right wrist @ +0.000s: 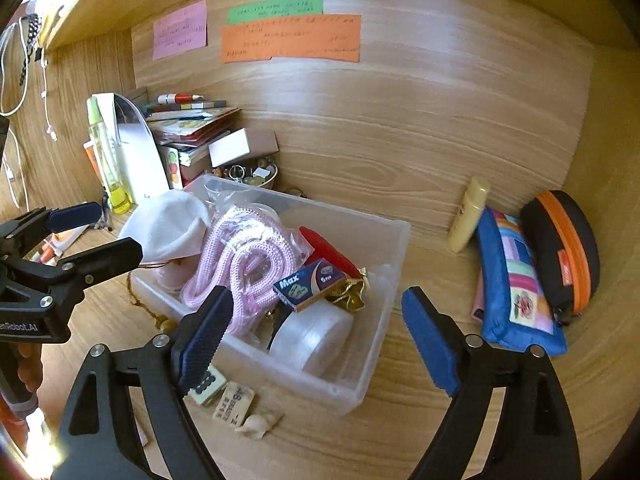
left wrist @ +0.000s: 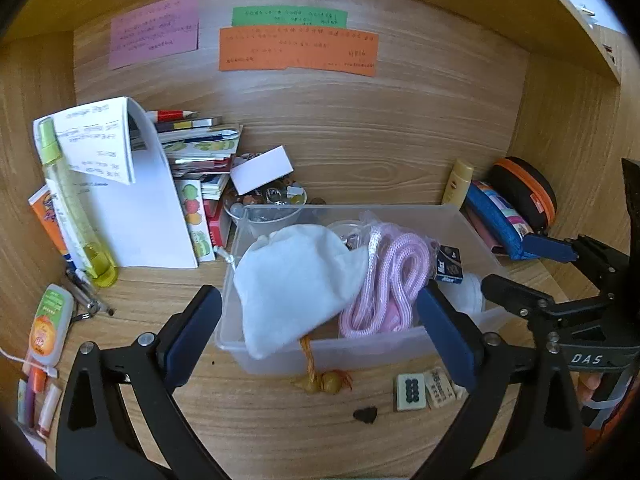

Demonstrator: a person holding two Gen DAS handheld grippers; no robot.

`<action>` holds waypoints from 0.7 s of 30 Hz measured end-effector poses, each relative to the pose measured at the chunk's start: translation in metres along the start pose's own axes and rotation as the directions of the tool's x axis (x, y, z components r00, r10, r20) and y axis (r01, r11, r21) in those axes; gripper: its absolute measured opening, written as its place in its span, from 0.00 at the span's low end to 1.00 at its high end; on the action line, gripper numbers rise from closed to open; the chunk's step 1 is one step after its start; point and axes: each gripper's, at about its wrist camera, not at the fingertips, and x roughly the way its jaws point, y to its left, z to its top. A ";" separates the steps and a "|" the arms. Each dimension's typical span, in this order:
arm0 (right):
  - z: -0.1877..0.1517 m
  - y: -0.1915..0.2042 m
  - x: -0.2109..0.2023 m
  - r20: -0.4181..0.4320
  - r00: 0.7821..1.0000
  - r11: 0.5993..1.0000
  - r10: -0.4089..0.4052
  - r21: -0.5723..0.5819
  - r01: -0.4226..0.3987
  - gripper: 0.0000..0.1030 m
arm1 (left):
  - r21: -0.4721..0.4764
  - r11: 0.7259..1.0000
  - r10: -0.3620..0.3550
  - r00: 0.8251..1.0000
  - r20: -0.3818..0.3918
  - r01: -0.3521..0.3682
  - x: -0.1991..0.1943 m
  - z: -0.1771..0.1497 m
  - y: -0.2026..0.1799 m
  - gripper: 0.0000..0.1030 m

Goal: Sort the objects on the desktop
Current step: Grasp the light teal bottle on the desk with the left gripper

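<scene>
A clear plastic bin stands on the wooden desk, holding a white cloth pouch, a bagged pink rope and a blue staples box. Also in it are a red item and a round clear container. In front of the bin lie a mahjong tile, an eraser, a dark heart-shaped piece and a gold bead tassel. My left gripper is open before the bin's left half, its pads touching nothing. My right gripper is open near the bin's right front corner, holding nothing.
Books, a white paper stand, a green spray bottle and a bowl of trinkets crowd the back left. A cream tube, a blue pencil case and a black-orange case sit right. Glue bottle lies at the left edge.
</scene>
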 end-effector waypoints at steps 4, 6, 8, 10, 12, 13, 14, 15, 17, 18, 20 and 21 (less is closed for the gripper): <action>-0.007 0.002 -0.010 0.007 1.000 1.000 -0.004 0.013 0.004 0.83 | -0.012 1.000 0.002 1.000 -0.005 -0.002 -0.009 -0.008 0.004 0.96; -0.011 0.004 -0.015 0.007 1.000 1.000 -0.004 0.018 0.004 0.83 | -0.017 1.000 0.007 1.000 -0.009 -0.007 -0.013 -0.013 0.006 0.97; -0.016 0.006 -0.019 0.005 1.000 1.000 -0.004 0.020 0.004 0.83 | -0.023 1.000 0.014 1.000 -0.018 -0.014 -0.016 -0.020 0.009 0.97; -0.022 0.007 -0.021 0.002 1.000 1.000 -0.004 0.021 0.004 0.83 | -0.029 0.999 0.015 0.999 -0.031 -0.016 -0.017 -0.027 0.013 0.97; -0.029 0.010 -0.024 -0.005 1.000 1.000 -0.004 0.023 0.004 0.83 | -0.038 0.999 0.017 0.999 -0.051 -0.019 -0.018 -0.036 0.016 0.97; -0.032 0.010 -0.024 -0.010 1.000 1.000 -0.004 0.025 0.004 0.83 | -0.042 0.999 0.017 0.998 -0.064 -0.020 -0.018 -0.041 0.017 0.97; -0.035 0.011 -0.024 -0.014 1.000 1.000 -0.004 0.027 0.004 0.83 | -0.044 0.999 0.016 0.997 -0.076 -0.020 -0.017 -0.046 0.018 0.97; -0.038 0.011 -0.025 -0.018 1.000 1.000 -0.005 0.029 0.005 0.83 | -0.046 0.999 0.015 0.996 -0.088 -0.019 -0.017 -0.051 0.018 0.97; -0.046 0.012 -0.024 -0.030 1.000 0.999 -0.008 0.036 0.009 0.83 | -0.048 0.999 0.012 0.993 -0.121 -0.018 -0.015 -0.063 0.017 0.97; -0.050 0.012 -0.024 -0.036 0.999 0.999 -0.008 0.039 0.009 0.83 | -0.047 0.999 0.009 0.991 -0.134 -0.016 -0.014 -0.068 0.016 0.97; -0.058 0.012 -0.021 -0.054 0.999 0.999 -0.006 0.045 0.009 0.83 | -0.045 0.999 0.002 0.986 -0.166 -0.009 -0.013 -0.079 0.013 0.97; -0.062 0.011 -0.020 -0.062 0.998 0.999 -0.007 0.048 0.010 0.83 | -0.045 0.999 -0.001 0.984 -0.176 -0.007 -0.013 -0.083 0.012 0.97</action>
